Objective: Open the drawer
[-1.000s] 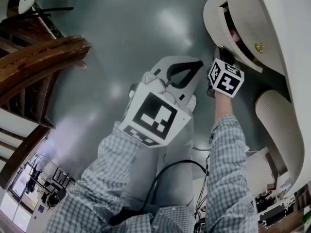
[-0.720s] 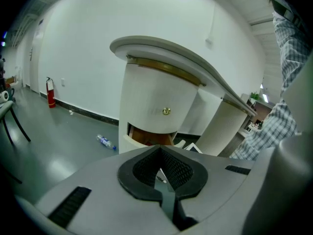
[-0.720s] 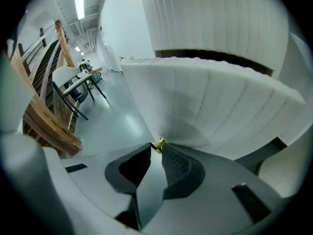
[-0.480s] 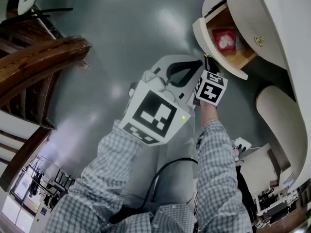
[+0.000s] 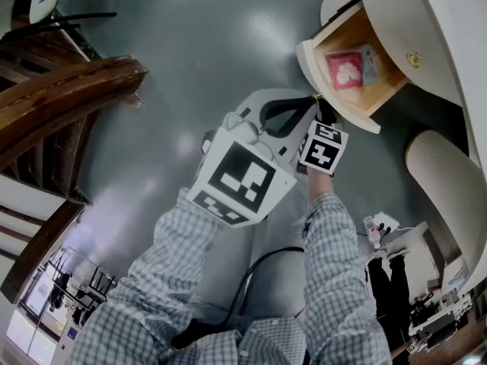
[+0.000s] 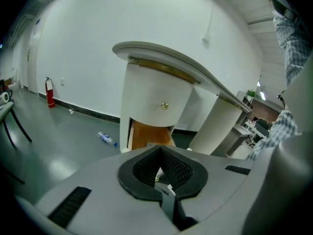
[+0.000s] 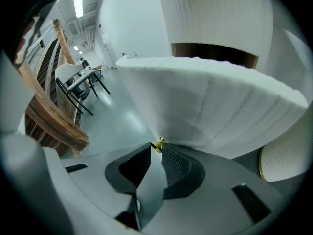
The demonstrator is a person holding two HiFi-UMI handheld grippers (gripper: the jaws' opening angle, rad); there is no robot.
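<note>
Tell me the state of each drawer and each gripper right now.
Lower drawer: open, a red packet inside.
Upper drawer: closed.
Right gripper: jaws shut on the lower drawer's brass knob.
Left gripper: jaws shut, empty.

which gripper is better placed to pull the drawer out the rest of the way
Right. The right gripper is shut on the brass knob of the partly open drawer. The left gripper is shut on nothing and is not touching the drawer.
</note>
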